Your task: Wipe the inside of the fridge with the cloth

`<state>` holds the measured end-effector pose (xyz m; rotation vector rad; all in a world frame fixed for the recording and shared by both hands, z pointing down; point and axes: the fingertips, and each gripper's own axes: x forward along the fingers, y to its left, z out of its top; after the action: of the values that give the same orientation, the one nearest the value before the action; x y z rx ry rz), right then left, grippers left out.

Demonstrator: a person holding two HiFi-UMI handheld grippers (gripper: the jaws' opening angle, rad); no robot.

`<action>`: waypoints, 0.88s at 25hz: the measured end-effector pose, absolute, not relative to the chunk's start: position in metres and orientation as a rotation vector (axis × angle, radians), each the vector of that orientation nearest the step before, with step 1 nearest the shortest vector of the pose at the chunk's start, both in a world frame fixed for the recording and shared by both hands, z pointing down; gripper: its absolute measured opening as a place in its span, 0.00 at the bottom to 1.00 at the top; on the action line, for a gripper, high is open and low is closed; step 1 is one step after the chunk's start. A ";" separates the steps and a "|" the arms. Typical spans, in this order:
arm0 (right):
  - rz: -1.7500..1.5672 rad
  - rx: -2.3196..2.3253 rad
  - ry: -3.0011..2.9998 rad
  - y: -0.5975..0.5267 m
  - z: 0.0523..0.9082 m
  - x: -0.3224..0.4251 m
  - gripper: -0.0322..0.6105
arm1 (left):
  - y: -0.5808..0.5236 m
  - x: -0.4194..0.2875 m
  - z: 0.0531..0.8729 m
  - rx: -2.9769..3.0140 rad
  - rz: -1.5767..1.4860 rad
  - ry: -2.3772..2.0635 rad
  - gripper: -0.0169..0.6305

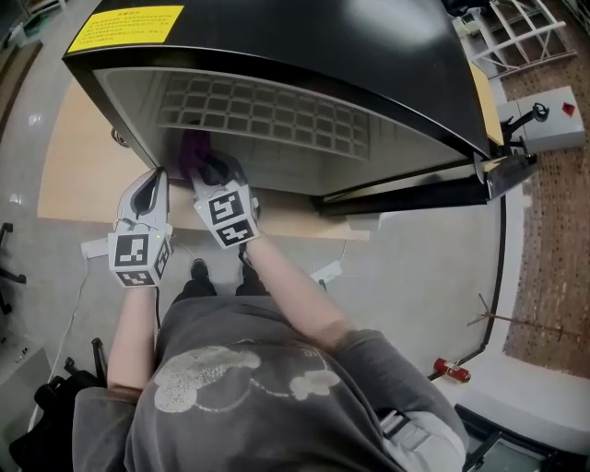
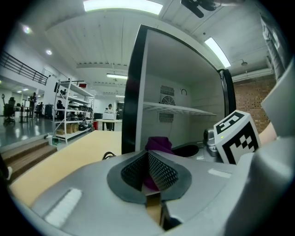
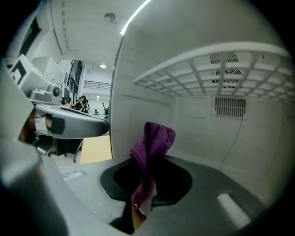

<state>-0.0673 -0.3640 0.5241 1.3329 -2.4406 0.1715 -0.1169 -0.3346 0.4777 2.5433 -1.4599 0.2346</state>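
The cloth [image 3: 152,143] is purple. The fridge [image 1: 323,46] is black outside and white inside, with a yellow label [image 1: 124,28] on top. At its mouth, the grey left gripper [image 1: 157,180] and right gripper [image 1: 217,175] carry black-and-white square-patterned marker cubes [image 1: 230,214].

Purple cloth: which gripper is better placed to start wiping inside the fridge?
Right. The right gripper is shut on the purple cloth at the opening of the fridge; the left gripper is shut, empty, off to the side.
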 end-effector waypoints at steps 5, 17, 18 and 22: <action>0.254 1.386 -2.341 -0.366 0.535 -0.034 0.11 | -0.332 -0.094 0.478 2.564 0.254 -1.428 0.05; 0.364 1.684 -2.076 -0.340 0.552 0.099 0.11 | -0.320 -0.010 0.479 2.612 0.244 -1.281 0.05; 0.378 1.711 -2.054 -0.337 0.552 0.110 0.11 | -0.319 -0.002 0.478 2.618 0.243 -1.267 0.05; 0.431 1.797 -1.983 -0.325 0.553 0.142 0.11 | -0.314 0.025 0.475 2.647 0.240 -1.210 0.05</action>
<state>0.1416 -0.3253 0.5531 1.7973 -1.9831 0.4311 0.0249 -0.3139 0.4753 2.6474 -1.2101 0.2402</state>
